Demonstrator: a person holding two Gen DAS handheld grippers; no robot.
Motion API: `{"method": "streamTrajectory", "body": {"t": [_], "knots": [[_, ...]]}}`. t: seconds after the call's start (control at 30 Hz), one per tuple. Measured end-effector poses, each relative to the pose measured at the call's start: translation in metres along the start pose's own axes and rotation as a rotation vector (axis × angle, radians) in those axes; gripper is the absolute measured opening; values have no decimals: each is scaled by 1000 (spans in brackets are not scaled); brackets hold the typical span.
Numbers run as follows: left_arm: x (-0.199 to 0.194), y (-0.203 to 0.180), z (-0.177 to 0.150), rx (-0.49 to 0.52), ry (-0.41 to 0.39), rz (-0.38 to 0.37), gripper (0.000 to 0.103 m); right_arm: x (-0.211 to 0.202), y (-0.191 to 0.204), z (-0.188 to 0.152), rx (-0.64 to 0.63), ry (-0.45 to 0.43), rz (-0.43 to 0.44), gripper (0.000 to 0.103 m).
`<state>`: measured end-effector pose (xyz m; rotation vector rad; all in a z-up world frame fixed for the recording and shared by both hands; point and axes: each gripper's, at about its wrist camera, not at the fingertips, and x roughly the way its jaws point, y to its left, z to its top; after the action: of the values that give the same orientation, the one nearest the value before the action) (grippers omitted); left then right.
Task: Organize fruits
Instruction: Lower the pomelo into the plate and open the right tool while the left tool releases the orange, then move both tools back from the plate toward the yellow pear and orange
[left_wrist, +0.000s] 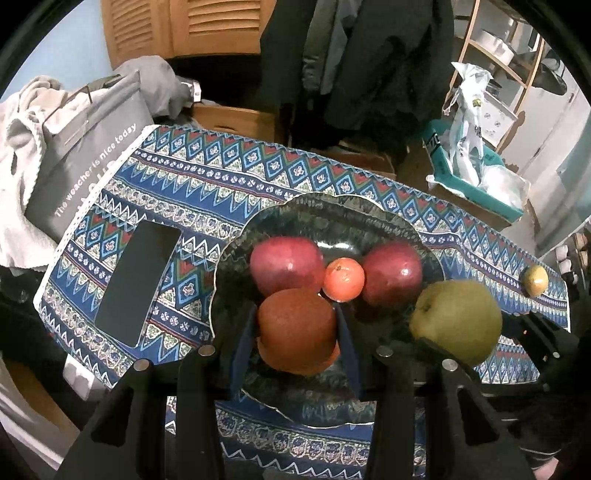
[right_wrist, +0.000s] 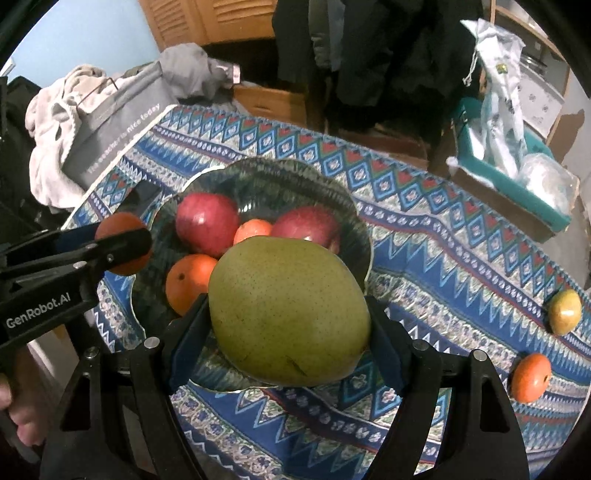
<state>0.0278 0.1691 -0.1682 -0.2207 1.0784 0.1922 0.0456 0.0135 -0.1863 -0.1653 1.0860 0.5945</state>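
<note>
From the left wrist view, the left gripper (left_wrist: 297, 332) is closed on an orange (left_wrist: 297, 328), its blue pads pressed against both sides of the fruit, above the near part of a dark scalloped bowl (left_wrist: 332, 206). In the bowl lie two red apples (left_wrist: 284, 264) and a small orange (left_wrist: 344, 278) between them. A large green pear (left_wrist: 458, 321) shows to the right, with part of the right gripper just below it. A small yellow-green fruit (left_wrist: 534, 280) rests on the patterned cloth (left_wrist: 221, 177) of the bench, far right. A dark phone (left_wrist: 138, 284) lies flat on the cloth left of the bowl.

From the right wrist view, the right gripper (right_wrist: 288, 325) is partly open and clamps the pear (right_wrist: 288, 310) between its pads, over the bowl's (right_wrist: 332, 192) near right rim. The left gripper (right_wrist: 123, 247) comes in from the left with its orange (right_wrist: 122, 225) over the bowl's left edge. Another orange (right_wrist: 186, 282) lies in the bowl. On the cloth at right sit the yellow-green fruit (right_wrist: 564, 312) and a loose orange (right_wrist: 531, 376), apart from each other.
</note>
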Motion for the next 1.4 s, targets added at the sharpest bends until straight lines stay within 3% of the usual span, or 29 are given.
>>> {"method": "streamTrajectory", "body": {"t": [0.2, 0.33, 0.8, 0.9, 0.97, 1.03, 1.4], "knots": [[8, 5, -1, -17, 28, -7, 44, 13, 4, -2, 0, 46, 37, 81], [10, 7, -1, -32, 39, -13, 44, 6, 4, 1, 6, 3, 70, 80], [27, -14, -4, 9, 77, -20, 44, -15, -24, 6, 93, -37, 23, 80], [29, -19, -3, 25, 79, -18, 52, -17, -26, 6, 83, -39, 12, 80], [26, -23, -3, 38, 63, -6, 70, -18, -27, 5, 80, -42, 7, 80], [21, -25, -3, 42, 39, 0, 76, -20, -28, 5, 83, -46, 3, 80], [12, -25, 2, 8, 21, -22, 77, -35, -46, 2, 120, -70, -23, 81]]}}
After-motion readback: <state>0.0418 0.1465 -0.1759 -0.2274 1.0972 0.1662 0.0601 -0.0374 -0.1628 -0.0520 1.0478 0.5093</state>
